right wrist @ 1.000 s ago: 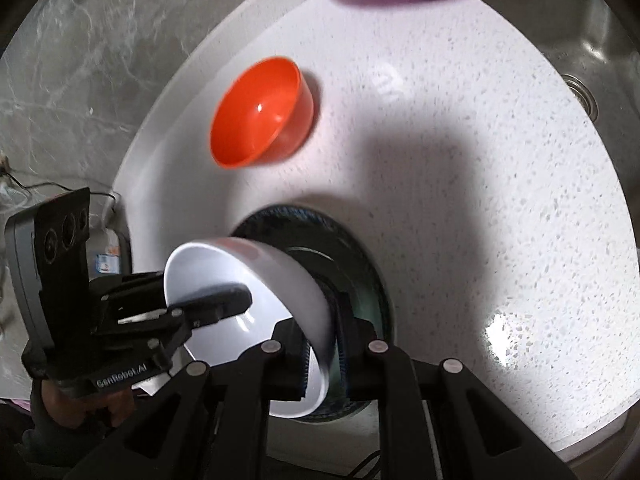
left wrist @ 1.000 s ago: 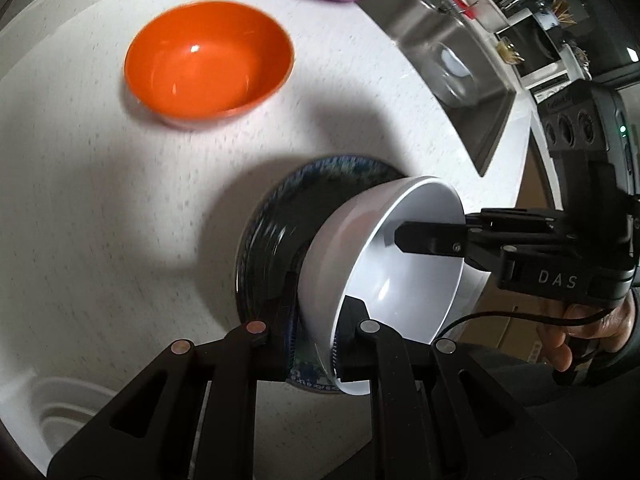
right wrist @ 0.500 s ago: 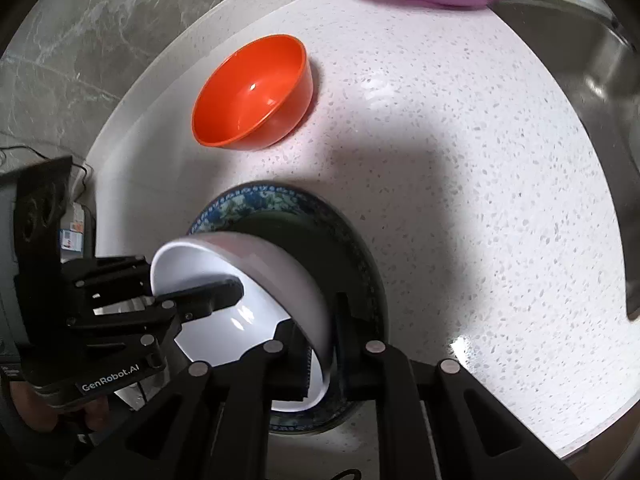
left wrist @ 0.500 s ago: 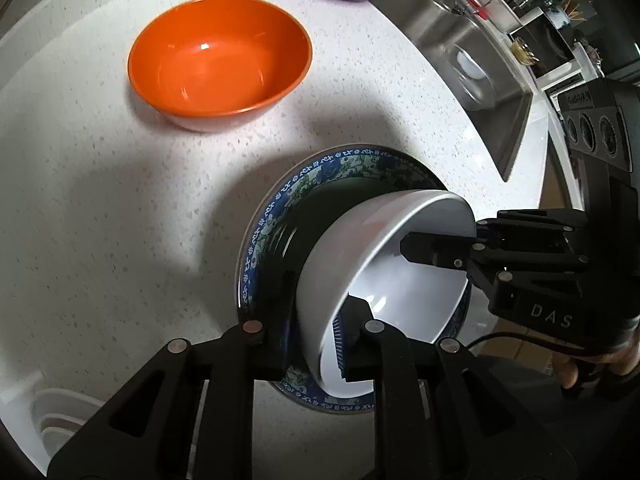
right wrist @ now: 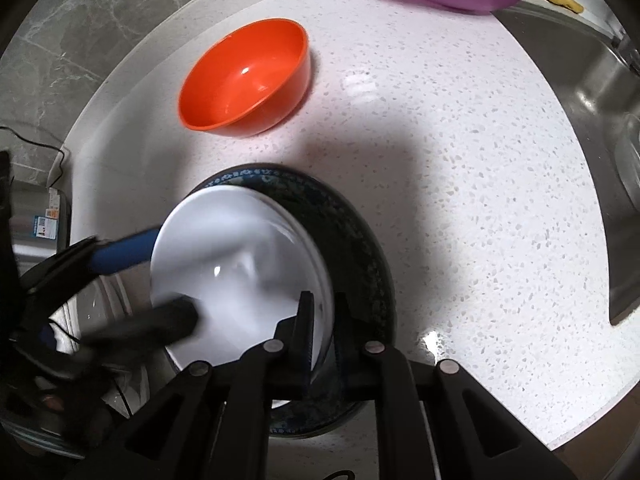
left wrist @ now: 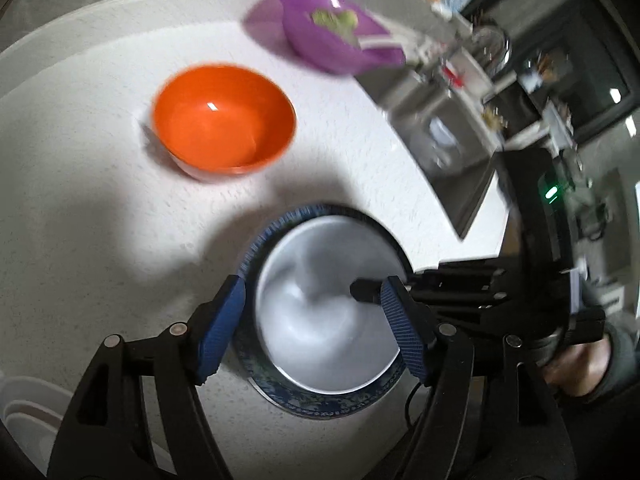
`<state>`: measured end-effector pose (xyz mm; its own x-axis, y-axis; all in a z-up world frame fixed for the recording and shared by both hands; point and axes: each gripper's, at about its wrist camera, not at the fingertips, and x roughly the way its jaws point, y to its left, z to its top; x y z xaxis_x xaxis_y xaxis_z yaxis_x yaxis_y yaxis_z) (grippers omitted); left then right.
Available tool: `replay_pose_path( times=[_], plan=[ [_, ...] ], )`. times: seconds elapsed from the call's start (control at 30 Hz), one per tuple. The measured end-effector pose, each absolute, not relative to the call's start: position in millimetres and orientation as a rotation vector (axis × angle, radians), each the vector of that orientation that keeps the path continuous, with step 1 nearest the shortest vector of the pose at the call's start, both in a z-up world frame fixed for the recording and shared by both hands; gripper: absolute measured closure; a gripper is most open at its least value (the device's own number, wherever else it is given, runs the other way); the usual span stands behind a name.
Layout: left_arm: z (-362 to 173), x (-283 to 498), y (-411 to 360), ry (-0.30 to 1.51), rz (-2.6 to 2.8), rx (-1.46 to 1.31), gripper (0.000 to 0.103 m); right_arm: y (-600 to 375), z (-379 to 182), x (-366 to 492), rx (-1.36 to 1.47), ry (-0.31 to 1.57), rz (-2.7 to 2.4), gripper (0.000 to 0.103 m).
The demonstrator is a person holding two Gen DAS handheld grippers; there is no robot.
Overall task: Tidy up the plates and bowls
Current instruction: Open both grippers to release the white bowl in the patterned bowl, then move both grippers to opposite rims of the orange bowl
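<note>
A white bowl [left wrist: 320, 320] sits in a blue patterned plate [left wrist: 320, 408] on the speckled white counter. My left gripper [left wrist: 312, 300] hovers over it with its jaws opening; the blue pads [left wrist: 224, 320] straddle the bowl without pressing on it. My right gripper [right wrist: 323, 300] is shut on the near rim of the white bowl [right wrist: 240, 272], one finger inside and one outside, above the plate [right wrist: 356, 240]. An orange bowl [left wrist: 224, 120] stands empty farther back on the counter, also in the right wrist view as the orange bowl [right wrist: 248, 80].
A purple bowl [left wrist: 336, 40] holding something green stands at the back by the steel sink [right wrist: 580, 100]. Stacked white containers [left wrist: 24, 420] lie at the lower left. The counter edge [right wrist: 520, 452] runs close behind the plate. A person's hand [left wrist: 576, 368] holds the right gripper.
My left gripper has let go of the white bowl's rim and spread wide. The bowl, tilted before, now lies lower and flatter in the plate. The right gripper keeps its grip.
</note>
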<state>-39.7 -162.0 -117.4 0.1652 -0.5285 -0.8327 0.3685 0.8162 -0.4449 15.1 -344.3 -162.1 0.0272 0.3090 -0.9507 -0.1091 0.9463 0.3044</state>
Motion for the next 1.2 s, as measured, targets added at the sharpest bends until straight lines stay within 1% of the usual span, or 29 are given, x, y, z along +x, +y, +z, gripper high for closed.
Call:
replay_pose_path(
  times=[0.1,0.13,0.2,0.27,0.3,0.33,0.4,0.47,0.5,0.53,0.6,0.67,0.73,0.77,0.83,0.93,1.1,1.13,1.2],
  plan=[
    [-112,-36,-155,1.238,-0.626,-0.178,0.034,-341,-162,16,0.148,1.511,0.317,0.092],
    [-111,-34,-152,1.235,-0.616,-0.179,0.034,-339,-162,16,0.150,1.511,0.319,0.088],
    [-109,-26,-141,1.231,-0.586,-0.179,0.034,-337,-160,15,0.156,1.509,0.317,0.087],
    [-106,-16,-124,1.215,-0.566,-0.199,0.034,-337,-154,15,0.161,1.493,0.313,0.077],
    [-102,-12,-118,1.207,-0.556,-0.210,0.034,-336,-150,15,0.171,1.489,0.320,0.068],
    [-101,-9,-110,1.198,-0.545,-0.214,0.031,-336,-144,14,0.171,1.479,0.313,0.059],
    [-97,1,-102,1.190,-0.530,-0.215,0.025,-339,-134,15,0.166,1.460,0.315,0.057],
    [-95,13,-93,1.188,-0.520,-0.224,0.025,-347,-123,20,0.176,1.434,0.323,0.057],
    [-96,19,-90,1.188,-0.517,-0.221,0.020,-353,-119,23,0.195,1.413,0.334,0.057],
    [-97,27,-88,1.199,-0.509,-0.215,0.010,-363,-111,32,0.233,1.375,0.352,0.054],
    [-103,44,-89,1.238,-0.486,-0.190,0.002,-377,-102,50,0.306,1.304,0.374,0.049],
    [-108,57,-89,1.269,-0.481,-0.174,0.001,-389,-101,71,0.379,1.267,0.418,0.045],
    [-115,70,-93,1.282,-0.471,-0.142,0.001,-395,-107,95,0.435,1.247,0.476,0.034],
    [-119,75,-97,1.288,-0.464,-0.115,0.001,-393,-110,103,0.439,1.247,0.482,0.032],
    [-129,84,-103,1.319,-0.456,-0.069,0.001,-391,-127,127,0.473,1.277,0.529,0.030],
    [-140,97,-112,1.344,-0.462,-0.084,0.001,-384,-152,151,0.516,1.329,0.552,0.030],
    [-166,124,-115,1.432,-0.410,-0.111,0.001,-371,-178,166,0.521,1.379,0.584,0.030],
    [-169,126,-114,1.434,-0.408,-0.123,0.003,-367,-185,169,0.520,1.396,0.584,0.030],
    [-171,132,-115,1.424,-0.394,-0.118,0.003,-367,-191,168,0.519,1.413,0.581,0.031]
  ],
)
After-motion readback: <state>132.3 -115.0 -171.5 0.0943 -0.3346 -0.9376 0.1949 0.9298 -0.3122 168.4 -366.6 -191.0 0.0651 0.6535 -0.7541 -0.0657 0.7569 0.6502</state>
